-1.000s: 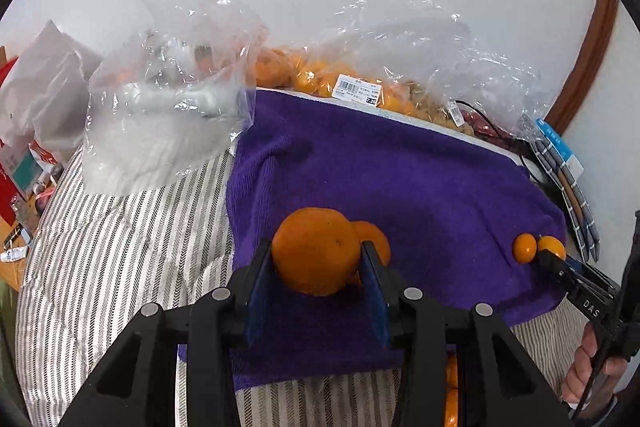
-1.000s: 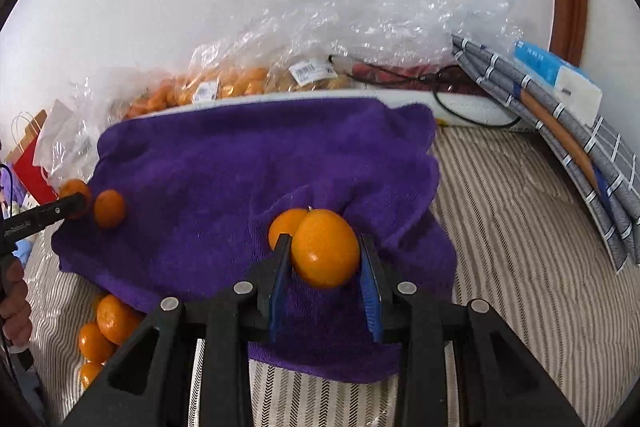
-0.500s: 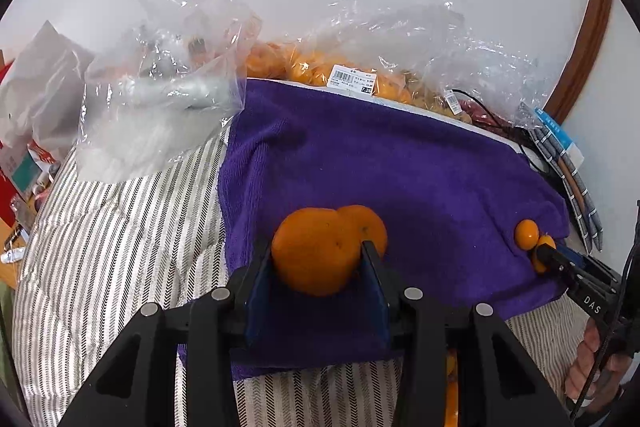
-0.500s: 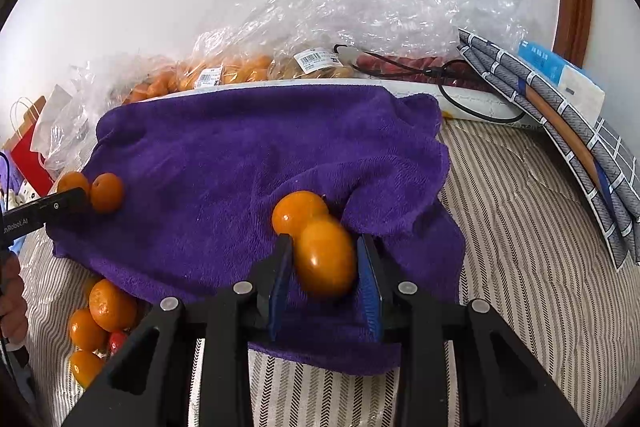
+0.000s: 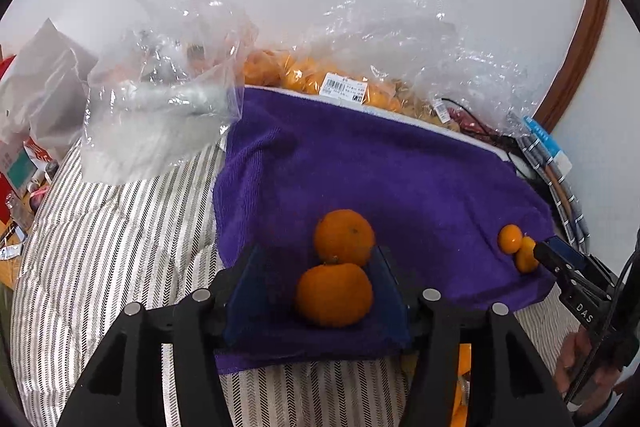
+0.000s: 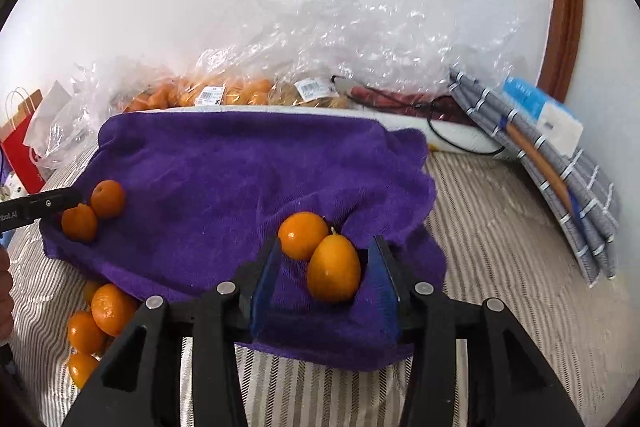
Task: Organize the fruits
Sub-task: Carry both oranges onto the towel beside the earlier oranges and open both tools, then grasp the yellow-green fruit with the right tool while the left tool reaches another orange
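Observation:
A purple towel (image 5: 380, 179) lies on a striped bed cover. My left gripper (image 5: 316, 287) is open; a large mandarin (image 5: 334, 294) lies on the towel between its fingers, touching a second mandarin (image 5: 344, 237) just beyond. My right gripper (image 6: 326, 269) is open; a small oval orange fruit (image 6: 334, 268) lies between its fingers against the right pad, with a rounder one (image 6: 303, 235) touching it behind. The left pair also shows in the right wrist view (image 6: 94, 209), and the right pair in the left wrist view (image 5: 516, 247).
Clear plastic bags of oranges (image 5: 320, 79) line the wall behind the towel. A crumpled empty bag (image 5: 160, 107) lies at the left. Several loose oranges (image 6: 102, 319) lie on the striped cover below the towel's edge. Folded grey cloth (image 6: 552, 163) and cables lie at the right.
Both grippers have opened and let go of their fruit. Each released fruit now lies on the towel next to the one behind it.

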Demonstrator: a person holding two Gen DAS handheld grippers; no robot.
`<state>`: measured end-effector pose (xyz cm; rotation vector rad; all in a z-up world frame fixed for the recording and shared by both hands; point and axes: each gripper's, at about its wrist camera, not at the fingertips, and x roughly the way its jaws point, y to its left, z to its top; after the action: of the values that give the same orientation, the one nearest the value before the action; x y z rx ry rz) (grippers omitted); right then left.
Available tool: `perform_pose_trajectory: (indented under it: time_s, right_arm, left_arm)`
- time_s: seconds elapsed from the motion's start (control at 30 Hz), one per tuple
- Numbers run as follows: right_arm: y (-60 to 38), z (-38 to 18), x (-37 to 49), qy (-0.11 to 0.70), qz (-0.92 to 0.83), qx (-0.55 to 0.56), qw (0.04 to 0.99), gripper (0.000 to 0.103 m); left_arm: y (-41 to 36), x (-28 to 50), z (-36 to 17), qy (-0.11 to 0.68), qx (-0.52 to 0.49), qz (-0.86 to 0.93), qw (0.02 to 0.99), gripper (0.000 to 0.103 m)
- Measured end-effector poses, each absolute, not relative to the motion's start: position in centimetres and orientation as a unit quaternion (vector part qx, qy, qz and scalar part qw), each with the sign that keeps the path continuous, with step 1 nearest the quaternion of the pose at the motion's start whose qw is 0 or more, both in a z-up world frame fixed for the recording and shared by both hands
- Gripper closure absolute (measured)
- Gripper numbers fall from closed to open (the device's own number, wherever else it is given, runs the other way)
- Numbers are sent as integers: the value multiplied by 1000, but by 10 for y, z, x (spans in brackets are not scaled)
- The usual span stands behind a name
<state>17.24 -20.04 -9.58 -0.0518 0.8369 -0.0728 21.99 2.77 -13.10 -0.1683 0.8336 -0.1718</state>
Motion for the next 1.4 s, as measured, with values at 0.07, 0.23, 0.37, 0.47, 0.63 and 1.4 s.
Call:
perform_pose_trajectory:
  time_s: [0.07, 0.23, 0.37, 0.47, 0.63, 1.4]
  right_arm:
    - [-195, -86, 166, 399, -35, -27, 916, 58]
    - [-179, -78, 141, 417, 15, 11, 909, 58]
    - [-163, -89, 122, 445, 53, 32, 893, 58]
    - [-149, -96, 109, 458, 70, 34, 885, 58]
    - [-128, -104, 93, 469, 89, 40, 878, 59]
    - [-104, -131, 94, 510, 79, 7, 857, 73]
  left_arm:
    - [27, 217, -129, 401, -81, -86, 908, 48]
    - [23, 211, -121, 386, -68, -85, 916, 48]
    - [26, 207, -114, 372, -64, -80, 923, 48]
    - [29, 206, -109, 366, -68, -87, 924, 48]
    - [34, 208, -109, 373, -73, -89, 920, 48]
    - [38, 206, -108, 364, -88, -98, 922, 48]
